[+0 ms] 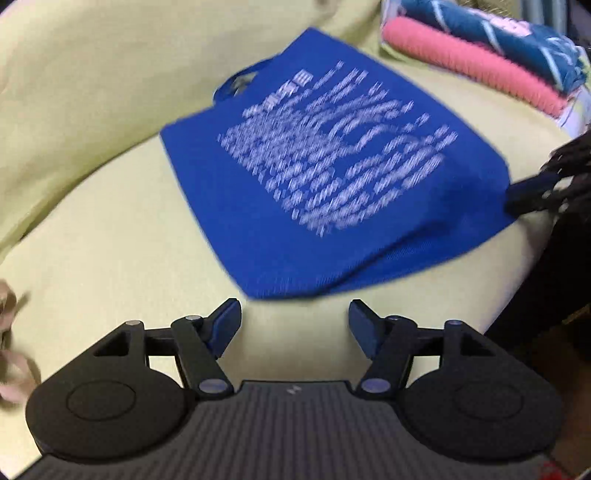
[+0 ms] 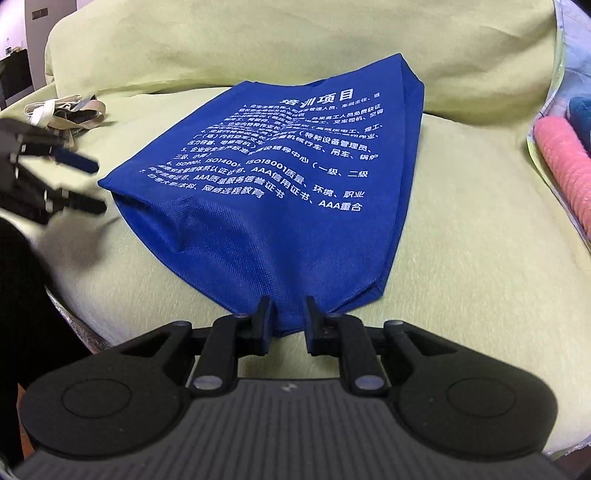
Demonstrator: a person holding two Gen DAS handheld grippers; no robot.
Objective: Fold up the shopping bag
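1. Plainly soft goods: blue shopping bag (image 2: 258, 192) of thin woven-look fabric, light, limp, creasing and bunching wherever pinched; not slippery, not fragile. Lies flat, printed side up, on the pale green cushion (image 2: 461, 229), handle loop (image 1: 236, 79) poking out at the far end.
2. Right tool (image 2: 289, 321) closed onto the bag's near edge at 6 o'clock in its own view, cloth gathered into a puckered neck between the fingers.
3. Left tool (image 1: 294, 326) spread wide, holding nothing, hovering just short of the bag's nearest corner; its view blurred.
4. Best holds, judging by the fabric: corners and hems, where doubled layers pinch together; mid-panel would only tent up.
5. Open cushion toward 9 and 3 o'clock of the bag. Beige straps (image 2: 66, 114) at 10 o'clock in the right view, pink roll (image 2: 565, 170) and patterned cloth (image 1: 491, 33) at 2 to 3 o'clock, cushion's raised back at 12: limits for any sweep.
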